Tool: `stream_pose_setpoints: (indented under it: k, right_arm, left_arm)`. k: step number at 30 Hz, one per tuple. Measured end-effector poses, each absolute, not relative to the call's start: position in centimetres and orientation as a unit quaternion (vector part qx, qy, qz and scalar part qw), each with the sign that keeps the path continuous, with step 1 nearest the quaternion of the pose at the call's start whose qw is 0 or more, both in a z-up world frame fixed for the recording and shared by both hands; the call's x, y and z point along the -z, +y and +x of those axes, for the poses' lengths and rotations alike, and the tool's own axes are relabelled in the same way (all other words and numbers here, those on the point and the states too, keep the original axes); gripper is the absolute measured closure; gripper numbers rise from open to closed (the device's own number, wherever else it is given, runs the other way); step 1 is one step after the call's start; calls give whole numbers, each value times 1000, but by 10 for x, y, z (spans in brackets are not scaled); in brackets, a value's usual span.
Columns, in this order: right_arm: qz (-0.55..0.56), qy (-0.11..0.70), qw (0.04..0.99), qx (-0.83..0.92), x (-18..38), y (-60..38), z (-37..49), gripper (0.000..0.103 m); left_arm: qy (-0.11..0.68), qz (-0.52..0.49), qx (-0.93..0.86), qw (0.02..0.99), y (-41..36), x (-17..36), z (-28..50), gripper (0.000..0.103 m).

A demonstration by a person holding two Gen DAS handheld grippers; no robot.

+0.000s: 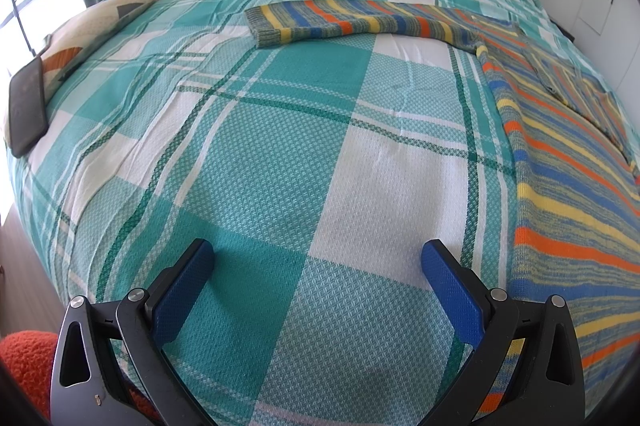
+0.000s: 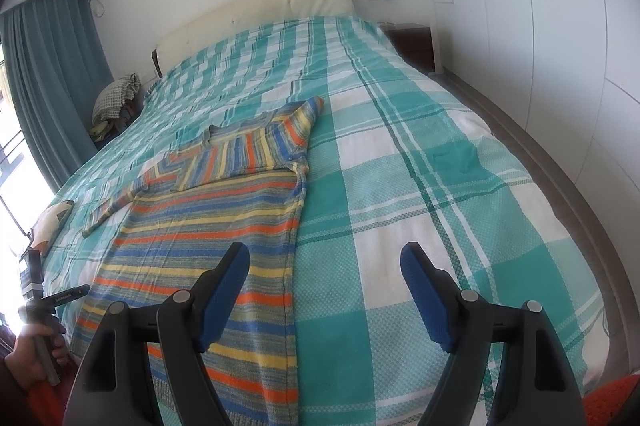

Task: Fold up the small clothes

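A striped knitted sweater (image 2: 208,238) in blue, orange, yellow and grey lies flat on the teal plaid bedspread (image 2: 400,186). Its right sleeve is folded across the chest (image 2: 256,150); its left sleeve (image 1: 340,22) stretches out sideways. In the left wrist view the sweater's body (image 1: 572,186) fills the right side. My left gripper (image 1: 318,286) hovers open over bare bedspread (image 1: 280,146), left of the sweater's edge. My right gripper (image 2: 324,290) is open too, above the sweater's right side edge near the hem, nothing between its fingers.
A patterned pillow (image 1: 96,26) and a dark phone (image 1: 28,106) lie at the bed's left edge. A cream headboard (image 2: 260,10) stands at the far end, with a nightstand (image 2: 414,44) and white wardrobe doors (image 2: 560,46) on the right. A hand (image 2: 34,354) holds the other gripper's handle at lower left.
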State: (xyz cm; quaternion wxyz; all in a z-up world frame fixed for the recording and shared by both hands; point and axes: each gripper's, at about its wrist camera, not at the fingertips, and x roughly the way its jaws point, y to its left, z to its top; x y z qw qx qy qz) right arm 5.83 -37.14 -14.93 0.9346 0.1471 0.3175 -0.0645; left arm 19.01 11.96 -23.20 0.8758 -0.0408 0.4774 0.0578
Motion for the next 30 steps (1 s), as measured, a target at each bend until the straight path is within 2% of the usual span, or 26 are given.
stream_pose_setpoints:
  k: [11, 16, 22, 27, 30]
  right_arm:
    - [147, 317, 935, 65, 149, -372, 58, 25]
    - [148, 315, 935, 66, 148, -373, 58, 25]
    - [160, 324, 930, 63, 153, -377, 61, 25]
    - [172, 335, 924, 69, 160, -382, 63, 25]
    - [172, 347, 919, 74, 166, -383, 66, 25]
  left_arm:
    - [483, -49, -55, 872, 121, 229, 189, 0]
    - [478, -137, -7, 867, 137, 206, 194, 1]
    - [444, -258, -1, 858, 190, 176, 269, 1]
    - [472, -331, -52, 816, 237, 199, 343, 2]
    - [493, -339, -48, 800, 234, 217, 370, 12]
